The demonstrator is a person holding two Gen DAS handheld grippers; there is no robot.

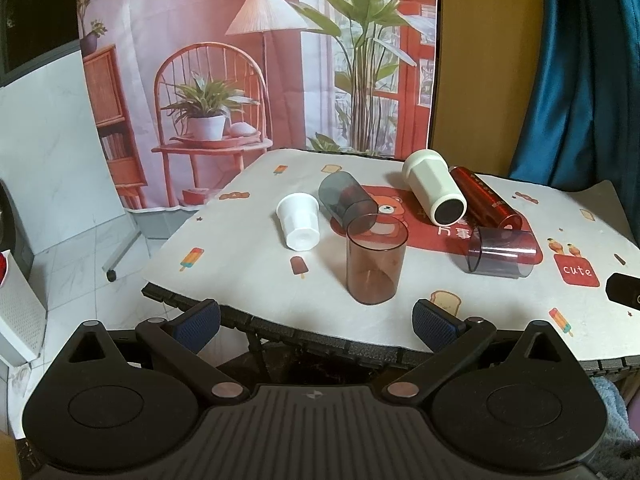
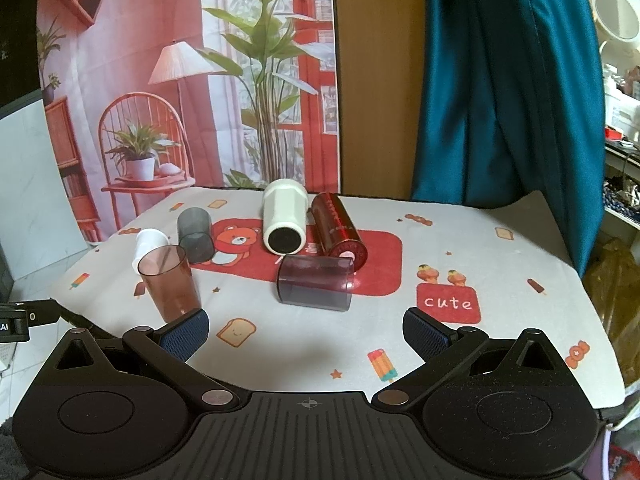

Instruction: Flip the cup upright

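A clear brown cup (image 1: pixel 376 262) stands upright near the table's front edge; it also shows in the right wrist view (image 2: pixel 169 282). A small white cup (image 1: pixel 299 222) (image 2: pixel 147 245) lies tipped behind it. A grey clear cup (image 1: pixel 347 199) (image 2: pixel 195 235), a purple clear cup (image 1: pixel 501 253) (image 2: pixel 316 283), a cream cup (image 1: pixel 434 187) (image 2: pixel 283 218) and a red cup (image 1: pixel 486 198) (image 2: pixel 339 230) lie on their sides. My left gripper (image 1: pixel 316 326) is open and empty, in front of the brown cup. My right gripper (image 2: pixel 306 334) is open and empty, in front of the purple cup.
The table has a white printed cloth (image 1: pixel 248 272) (image 2: pixel 500 264). A printed backdrop (image 1: pixel 248 60) hangs behind it, and a blue curtain (image 2: pixel 500 80) hangs at the right. The other gripper's tip (image 1: pixel 624 289) shows at the right edge. The floor (image 1: pixel 80 240) lies to the left.
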